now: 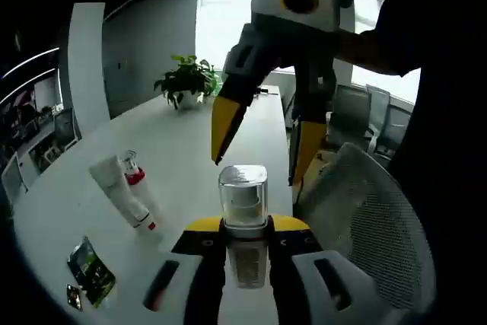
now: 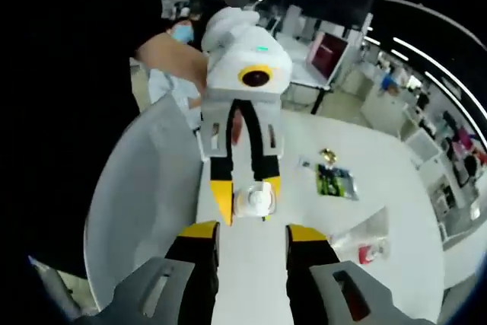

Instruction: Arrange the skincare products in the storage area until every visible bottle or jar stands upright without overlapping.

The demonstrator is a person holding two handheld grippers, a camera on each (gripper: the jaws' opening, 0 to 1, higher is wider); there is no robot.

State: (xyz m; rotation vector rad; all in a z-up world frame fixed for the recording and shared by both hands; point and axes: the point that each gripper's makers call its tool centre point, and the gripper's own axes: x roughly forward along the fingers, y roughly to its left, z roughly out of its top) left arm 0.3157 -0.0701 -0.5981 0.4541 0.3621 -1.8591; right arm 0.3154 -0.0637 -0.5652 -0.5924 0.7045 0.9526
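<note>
The clear-capped bottle [image 1: 243, 197] is held above the white table [image 1: 183, 142], clamped at its body between the jaws of the left gripper [image 1: 245, 227]. The right gripper [image 1: 259, 159] hangs over the cap with its jaws spread and empty. Keep the left grip firm and the bottle vertical; lower it onto bare table surface, well apart from the white tube [image 1: 122, 192] and the red-capped bottle [image 1: 134, 173]. Avoid the green sachet [image 1: 91, 270].

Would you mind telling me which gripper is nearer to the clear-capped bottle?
Left. The left gripper holds the bottle between its jaws; the right gripper hangs open just above the cap, not touching.
</note>
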